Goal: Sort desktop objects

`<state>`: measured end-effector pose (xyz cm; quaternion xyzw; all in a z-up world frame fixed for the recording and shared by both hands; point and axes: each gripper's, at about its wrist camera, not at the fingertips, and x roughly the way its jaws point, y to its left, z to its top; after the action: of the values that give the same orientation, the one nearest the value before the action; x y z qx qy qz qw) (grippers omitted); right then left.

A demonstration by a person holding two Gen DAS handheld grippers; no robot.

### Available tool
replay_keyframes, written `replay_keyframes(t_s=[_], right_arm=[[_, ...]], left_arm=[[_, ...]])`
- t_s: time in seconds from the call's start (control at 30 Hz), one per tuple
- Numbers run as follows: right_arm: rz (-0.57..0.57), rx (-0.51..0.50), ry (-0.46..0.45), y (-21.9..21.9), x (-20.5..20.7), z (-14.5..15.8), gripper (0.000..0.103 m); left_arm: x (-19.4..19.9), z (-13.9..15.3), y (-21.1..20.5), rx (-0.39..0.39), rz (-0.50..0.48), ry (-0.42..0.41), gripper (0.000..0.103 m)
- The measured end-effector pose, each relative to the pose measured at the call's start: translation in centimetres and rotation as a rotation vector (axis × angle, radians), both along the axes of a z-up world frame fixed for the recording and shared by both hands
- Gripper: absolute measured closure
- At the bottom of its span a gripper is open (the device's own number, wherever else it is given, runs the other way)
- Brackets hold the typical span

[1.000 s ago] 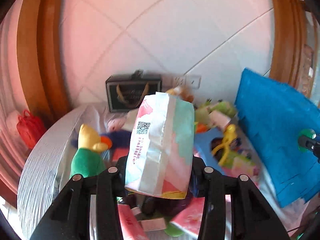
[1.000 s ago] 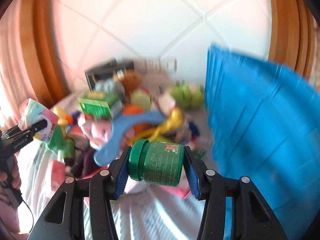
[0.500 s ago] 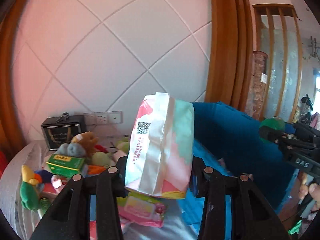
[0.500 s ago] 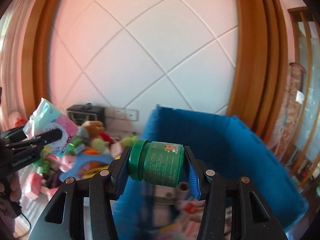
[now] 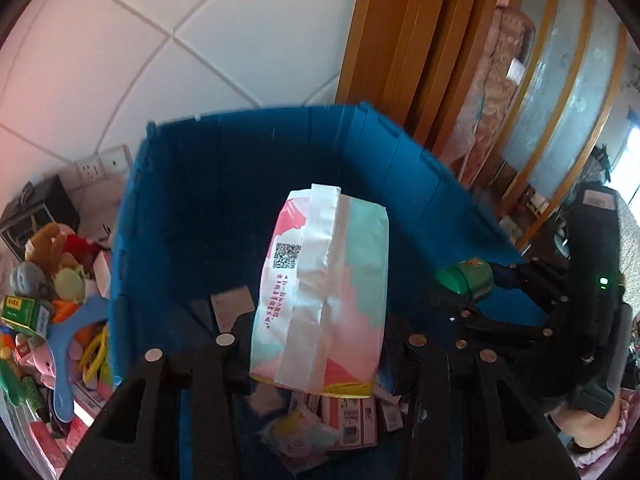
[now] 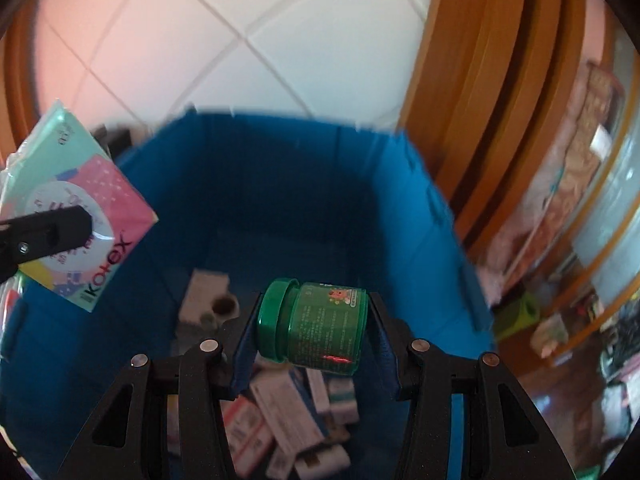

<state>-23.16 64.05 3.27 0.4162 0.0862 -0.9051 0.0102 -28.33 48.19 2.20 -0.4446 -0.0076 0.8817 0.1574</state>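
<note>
Above the blue bin (image 6: 404, 208), the left gripper (image 5: 320, 344) grasps a packet (image 5: 320, 292); the right gripper (image 6: 316, 332) grasps a jar (image 6: 316, 328). Boxes (image 6: 280, 412) already lie inside the bin; toys (image 5: 48, 280) beside it remain unsorted.

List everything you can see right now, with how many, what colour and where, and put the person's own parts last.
storage bin: one, blue, open, below both claws.
boxes: several, mostly white and pink, on the bin floor.
soft pack: one, pink, mint and white, clamped in the left claw above the bin.
jar: one, green with green lid, on its side in the right claw above the bin.
toys: a heap, mixed colours, left of the bin.
wall sockets: white, behind the heap.
left claw: black, shut on the pack.
right claw: black with blue pads, shut on the jar.
hand: one, holding the right claw's handle.
</note>
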Motion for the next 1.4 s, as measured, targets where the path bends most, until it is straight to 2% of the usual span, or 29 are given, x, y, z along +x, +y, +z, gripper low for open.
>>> replay_keyframes(t_s=[0.07,0.1,0.23,0.33,0.5,0.57,0.67,0.7,0.73,0.9,0.97,1.03,1.1,1.27,1.4], right_arm=[[0.013,-0.015,-0.117,1.1,-1.0,-1.8,0.054],[0.061,-0.032,-0.167,1.6,-1.4,-2.6,0.054],[0.081,-0.011,-0.312,2.6,-1.8,-4.9,0.054],[0.103,0.003,-0.374,2.3,-1.9,-5.8,0.054],[0.132,0.08,-0.371,1.5,-1.9,-5.9,0.054],[0.134,0.076,-0.365,1.5,-2.1,-5.7,0.053],[0.139,0.081,-0.339,1.5,-2.2,-5.5,0.05],[0.144,0.082,-0.326,1.5,-2.1,-5.3,0.043],[0.141,0.092,-0.311,1.4,-2.0,-5.1,0.035],[0.185,0.111,-0.253,1.0,-0.8,-4.3,0.016],[0.189,0.111,-0.217,1.0,0.4,-3.7,0.013],[0.188,0.117,-0.171,0.9,1.7,-3.0,0.004],[0.188,0.11,-0.112,0.8,3.2,-2.0,0.0],[0.193,0.065,0.056,0.3,7.7,1.2,0.0],[0.163,-0.014,0.159,0.1,10.7,3.3,0.0]], left_arm=[[-1.8,-3.3,1.4,-0.043,-0.002,-0.123,0.061],[-2.3,-4.9,1.8,-0.063,-0.002,-0.178,0.061],[-3.0,-8.3,2.3,-0.118,-0.004,-0.308,0.06],[-2.6,-8.3,2.4,-0.151,0.009,-0.289,0.059],[-2.1,-8.2,2.0,-0.165,0.019,-0.286,0.055],[-2.3,-7.9,1.8,-0.169,0.023,-0.275,0.047],[-1.9,-6.3,1.6,-0.174,0.037,-0.223,0.036],[-1.5,-5.8,1.6,-0.173,0.038,-0.21,0.035],[-1.0,-5.3,1.4,-0.173,0.04,-0.195,0.034],[1.6,-2.9,0.0,-0.145,0.05,-0.097,0.034],[3.3,-1.6,-1.0,-0.12,0.058,-0.032,0.034],[5.3,-0.5,-1.7,-0.099,0.063,0.046,0.034],[7.5,0.7,-2.5,-0.07,0.077,0.127,0.034],[12.7,2.9,-4.3,-0.052,0.143,0.337,0.02],[15.0,3.6,-5.7,-0.052,0.204,0.43,0.017]])
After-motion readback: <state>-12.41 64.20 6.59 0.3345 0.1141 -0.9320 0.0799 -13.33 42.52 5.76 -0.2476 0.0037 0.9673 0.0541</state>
